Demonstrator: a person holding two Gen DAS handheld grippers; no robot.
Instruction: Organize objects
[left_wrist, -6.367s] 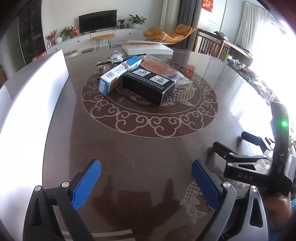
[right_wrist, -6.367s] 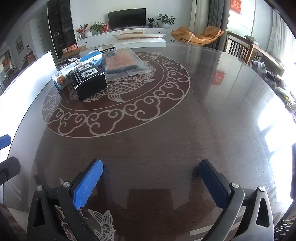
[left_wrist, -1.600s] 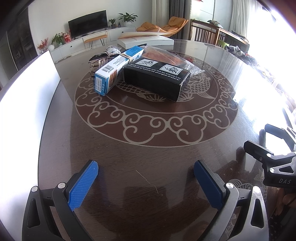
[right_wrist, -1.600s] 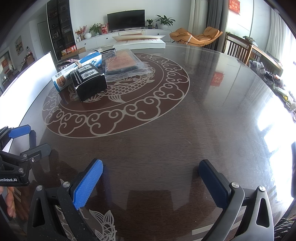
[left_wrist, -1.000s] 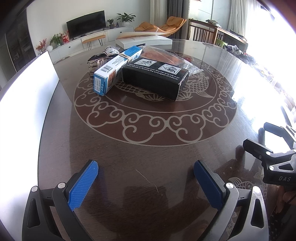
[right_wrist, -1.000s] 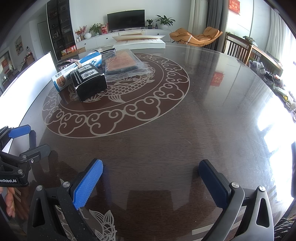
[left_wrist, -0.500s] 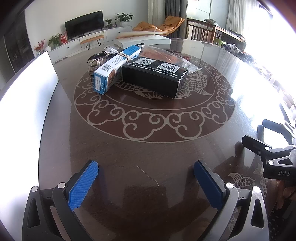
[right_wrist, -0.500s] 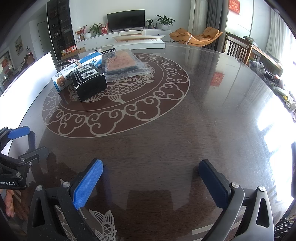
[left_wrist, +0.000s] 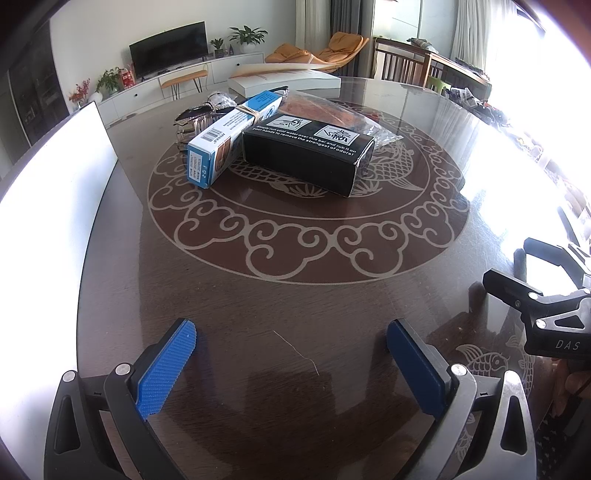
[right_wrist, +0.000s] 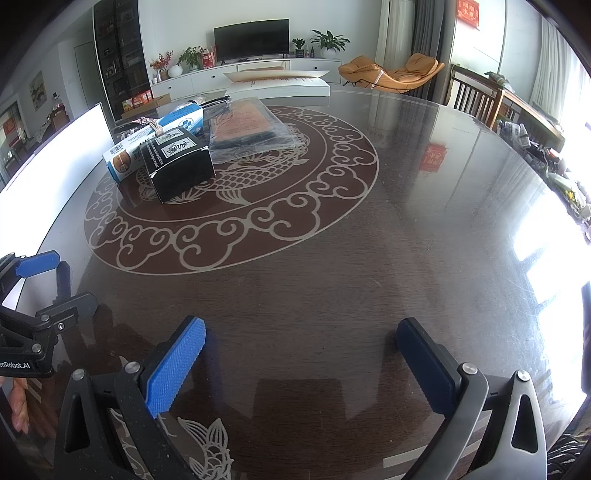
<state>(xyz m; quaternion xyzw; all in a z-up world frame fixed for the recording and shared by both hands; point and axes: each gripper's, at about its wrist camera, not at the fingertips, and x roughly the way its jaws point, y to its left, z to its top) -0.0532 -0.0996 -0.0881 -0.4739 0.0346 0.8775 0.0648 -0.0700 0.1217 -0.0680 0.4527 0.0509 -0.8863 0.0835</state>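
Black box (left_wrist: 308, 157) mid-table (left_wrist: 295, 295), lid reads "Simply run cold water over this bar and rub it on your hands…", long axis left-right, blue box (left_wrist: 231, 134) touching its left end, pointing away, left gripper (left_wrist: 291, 354) and right gripper (right_wrist: 301, 354) both spread wide, empty, well short of boxes.

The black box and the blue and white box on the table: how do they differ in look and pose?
The black box is wide and squat, with white text and pictures on top; the blue and white box is long and slim, with a barcode. A rubber band circles the blue and white box; the black box has none. The black box lies flat; the blue and white box seems tilted, its far end propped higher. Both are cardboard cartons lying side by side on the table.
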